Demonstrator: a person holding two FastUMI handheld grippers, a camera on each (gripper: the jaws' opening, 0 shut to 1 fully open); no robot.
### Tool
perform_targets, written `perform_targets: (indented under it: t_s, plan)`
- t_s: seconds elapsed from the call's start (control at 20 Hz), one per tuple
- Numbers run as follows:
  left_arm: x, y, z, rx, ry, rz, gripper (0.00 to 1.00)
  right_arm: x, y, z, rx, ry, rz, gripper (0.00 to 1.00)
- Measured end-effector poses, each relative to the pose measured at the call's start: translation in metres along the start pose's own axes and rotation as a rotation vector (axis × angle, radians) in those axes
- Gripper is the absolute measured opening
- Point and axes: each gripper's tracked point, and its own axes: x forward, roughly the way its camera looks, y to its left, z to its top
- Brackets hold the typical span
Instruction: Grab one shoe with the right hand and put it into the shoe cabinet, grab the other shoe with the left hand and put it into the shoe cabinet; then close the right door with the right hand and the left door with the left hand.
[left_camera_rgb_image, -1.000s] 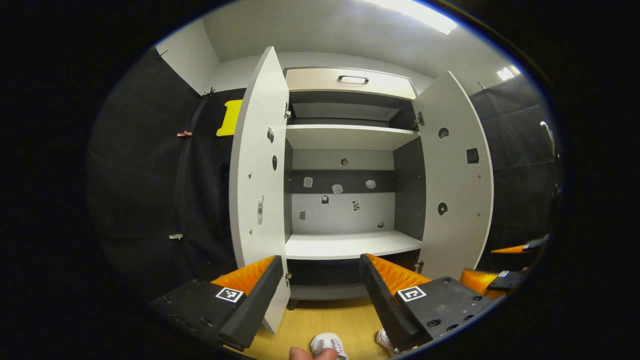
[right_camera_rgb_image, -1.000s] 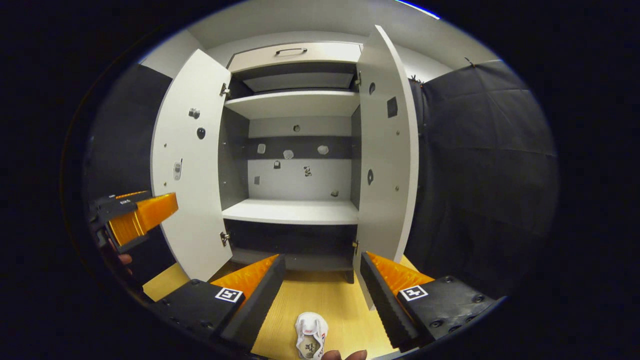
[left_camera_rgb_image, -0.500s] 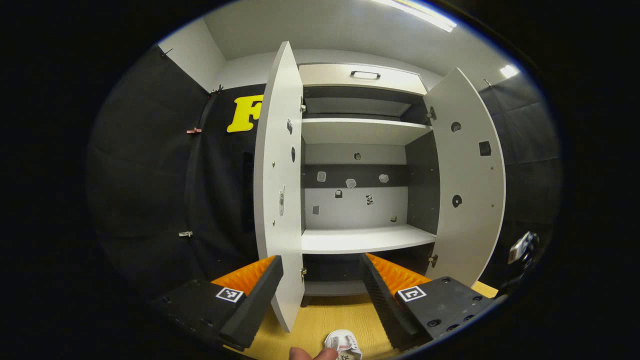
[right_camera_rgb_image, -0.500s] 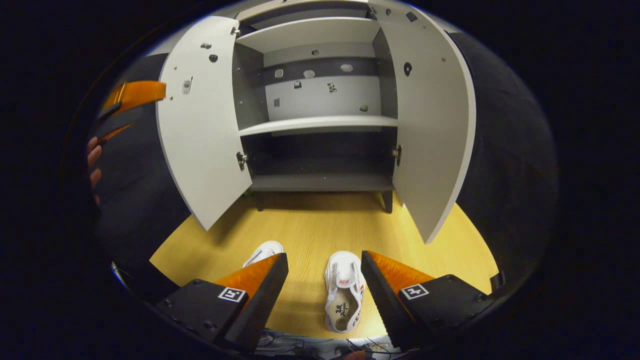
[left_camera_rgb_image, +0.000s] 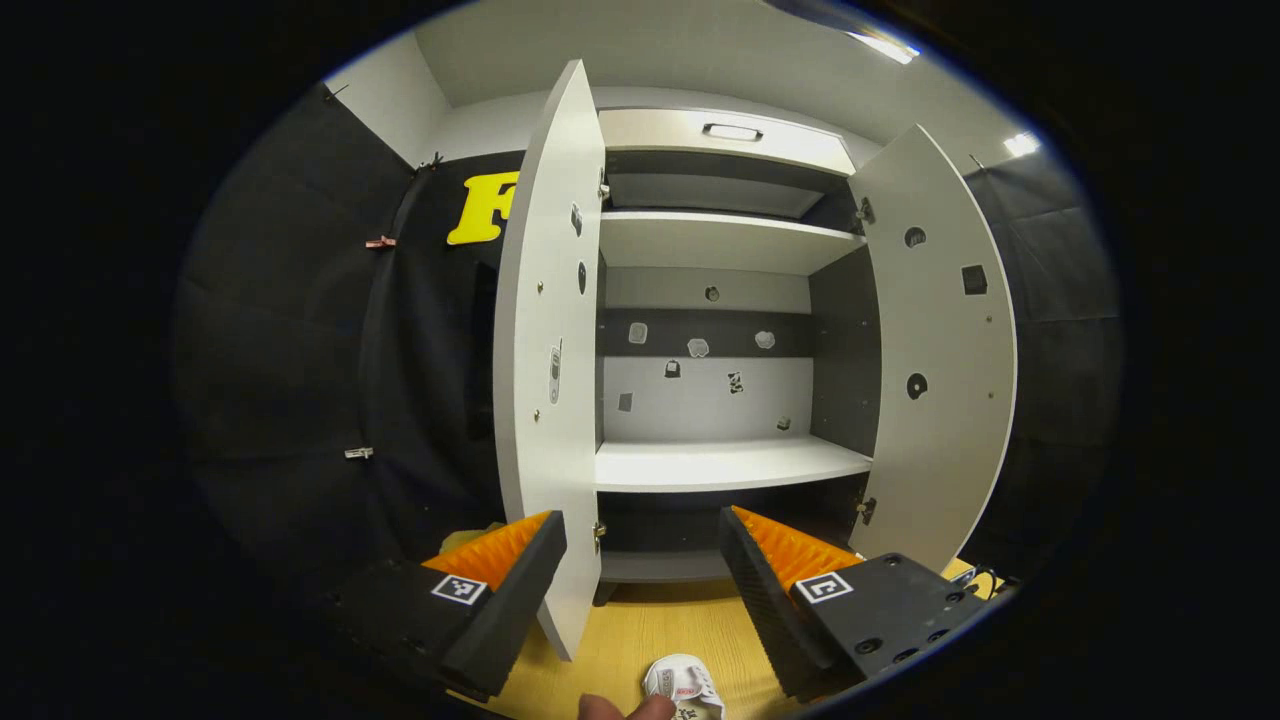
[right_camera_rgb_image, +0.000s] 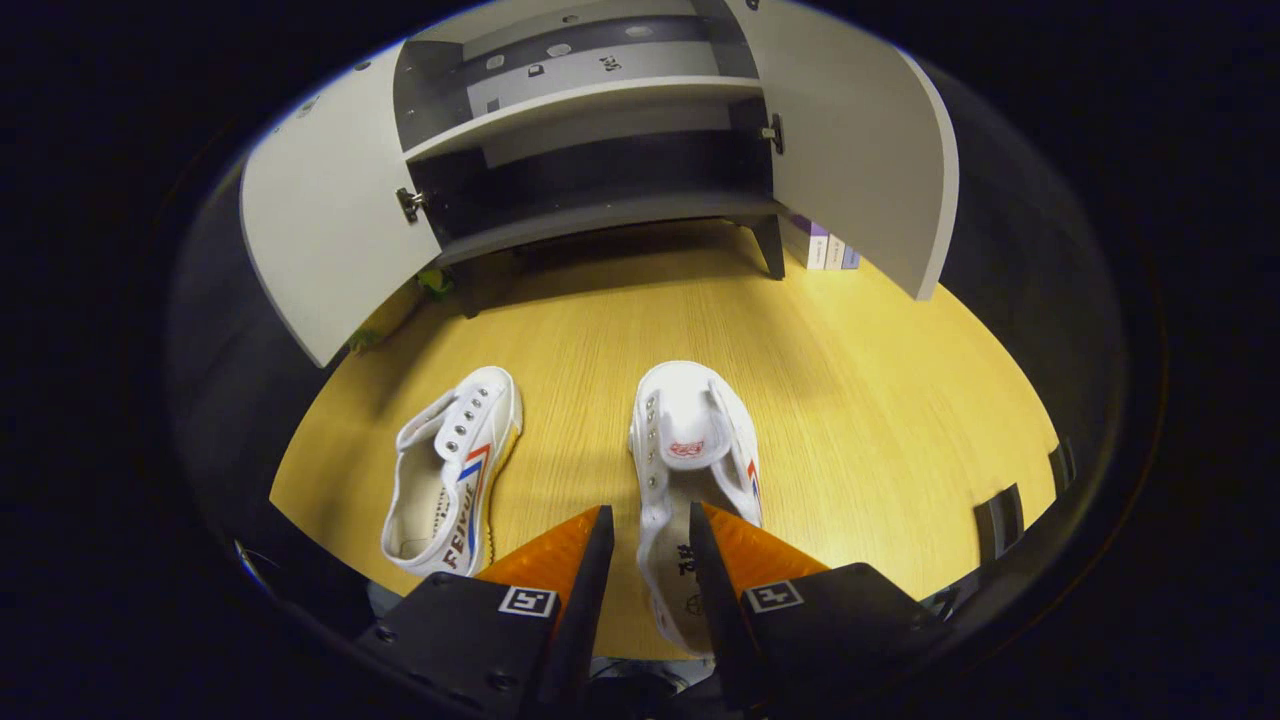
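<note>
I am just starting: my right fingers (right_camera_rgb_image: 645, 560) are closing around the side of one shoe (right_camera_rgb_image: 690, 450) on the floor (right_camera_rgb_image: 850, 380), my left fingers (left_camera_rgb_image: 640, 570) are hanging wide open and empty, the other shoe (right_camera_rgb_image: 450, 470) is waiting, and both cabinet (left_camera_rgb_image: 720, 300) doors are standing open.

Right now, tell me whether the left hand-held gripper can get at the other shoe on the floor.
Probably yes. The left shoe lies in the open on the wooden floor, apart from the right shoe. The left hand-held gripper is open but points at the cabinet, so it must lower.
</note>
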Motion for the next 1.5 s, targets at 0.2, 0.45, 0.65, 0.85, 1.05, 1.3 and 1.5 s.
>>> perform_targets:
  t_s: [0.2,0.45,0.65,0.85,1.05,1.3,1.5]
  plan:
    - [0.002,0.007,-0.009,0.036,0.013,0.004,0.96,0.034,0.012,0.012,-0.006,-0.064,0.015,0.53]
    - [0.004,0.019,-0.007,0.063,0.003,0.021,0.96,0.066,0.006,0.022,-0.01,-0.098,-0.049,0.42]
    - [0.003,0.024,-0.009,0.065,0.003,0.034,0.95,0.079,0.011,0.025,-0.007,-0.087,-0.009,0.06]
    - [0.002,0.023,-0.005,0.062,-0.007,0.029,0.96,0.057,0.009,0.046,-0.002,-0.101,-0.023,0.02]
    - [0.001,0.024,-0.003,0.034,-0.015,0.031,0.96,0.015,0.03,0.1,-0.011,-0.177,0.035,0.02]
    - [0.0,0.024,-0.005,0.003,-0.006,0.023,0.96,-0.03,0.057,0.191,-0.001,-0.227,0.068,0.02]
    - [-0.002,0.016,-0.005,-0.026,0.005,-0.001,0.96,-0.055,0.082,0.284,-0.011,-0.294,0.098,0.02]
